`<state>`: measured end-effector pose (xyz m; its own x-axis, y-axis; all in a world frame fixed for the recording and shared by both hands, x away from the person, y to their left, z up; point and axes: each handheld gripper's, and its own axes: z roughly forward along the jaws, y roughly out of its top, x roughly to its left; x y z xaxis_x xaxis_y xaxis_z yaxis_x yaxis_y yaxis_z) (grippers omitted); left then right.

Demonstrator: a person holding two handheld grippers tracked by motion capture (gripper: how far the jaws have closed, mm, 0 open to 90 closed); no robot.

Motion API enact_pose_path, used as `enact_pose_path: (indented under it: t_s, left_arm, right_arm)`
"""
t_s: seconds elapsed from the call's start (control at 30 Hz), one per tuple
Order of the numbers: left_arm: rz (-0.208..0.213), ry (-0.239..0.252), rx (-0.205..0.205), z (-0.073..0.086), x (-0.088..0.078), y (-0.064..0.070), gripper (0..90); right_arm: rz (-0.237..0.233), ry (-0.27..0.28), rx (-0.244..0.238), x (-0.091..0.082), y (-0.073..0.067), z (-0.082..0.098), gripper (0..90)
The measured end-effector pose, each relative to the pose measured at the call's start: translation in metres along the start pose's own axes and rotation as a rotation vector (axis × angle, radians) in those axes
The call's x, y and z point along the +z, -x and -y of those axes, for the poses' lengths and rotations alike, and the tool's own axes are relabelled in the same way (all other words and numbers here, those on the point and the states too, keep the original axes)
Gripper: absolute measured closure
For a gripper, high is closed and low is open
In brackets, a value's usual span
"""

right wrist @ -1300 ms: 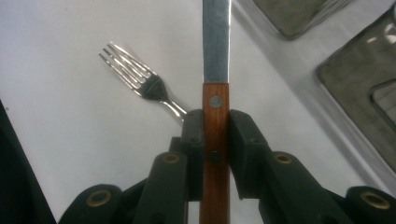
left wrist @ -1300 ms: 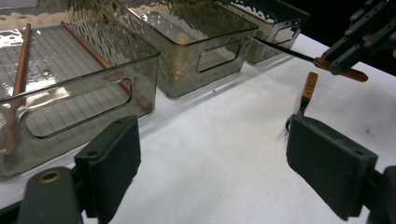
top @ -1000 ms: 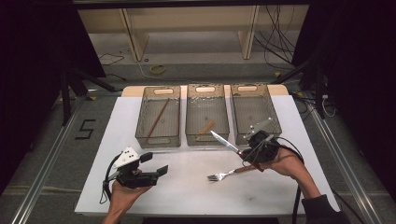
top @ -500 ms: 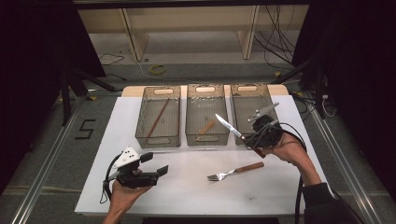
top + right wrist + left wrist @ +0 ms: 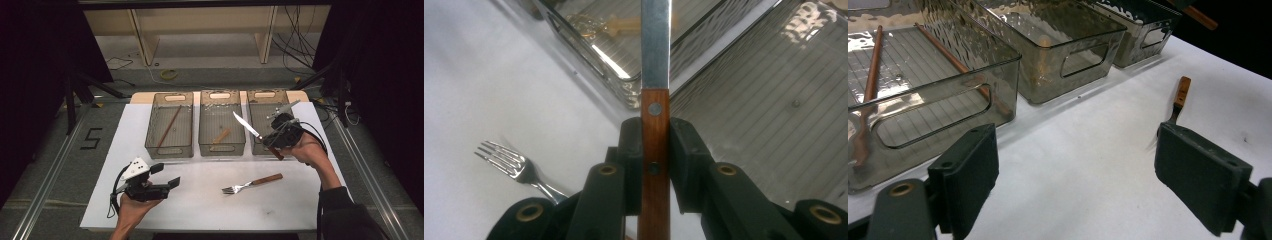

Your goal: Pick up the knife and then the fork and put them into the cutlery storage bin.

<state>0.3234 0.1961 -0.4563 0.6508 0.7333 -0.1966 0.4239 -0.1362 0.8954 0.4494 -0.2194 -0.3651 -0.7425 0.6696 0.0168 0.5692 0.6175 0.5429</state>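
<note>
While my left gripper [image 5: 162, 182] sits wide open and empty around 7 o'clock, the fork [image 5: 251, 183] lies on the table [image 5: 200, 210] near 5. Further out at 2, my right gripper [image 5: 274, 141] clamps the knife [image 5: 246, 126] by its wooden handle, blade over the middle bin [image 5: 222, 147].

White surface [image 5: 210, 200], rectangular, carrying three clear bins in a row along the far edge: left bin [image 5: 170, 149], middle bin [image 5: 222, 148], right bin [image 5: 254, 107]. Nearer, alone on the bare sheet, a wooden-handled fork [image 5: 252, 183], tines pointing left.
</note>
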Motion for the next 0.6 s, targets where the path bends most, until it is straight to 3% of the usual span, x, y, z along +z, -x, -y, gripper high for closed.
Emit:
enact_pose_path:
  t_s: [0.6]
  left_arm:
    - [-0.001, 0.008, -0.007, 0.000, -0.001, 0.000, 17.2]
  right_arm:
    - [0.041, 0.011, 0.081, 0.005, 0.025, -0.017, 77.6]
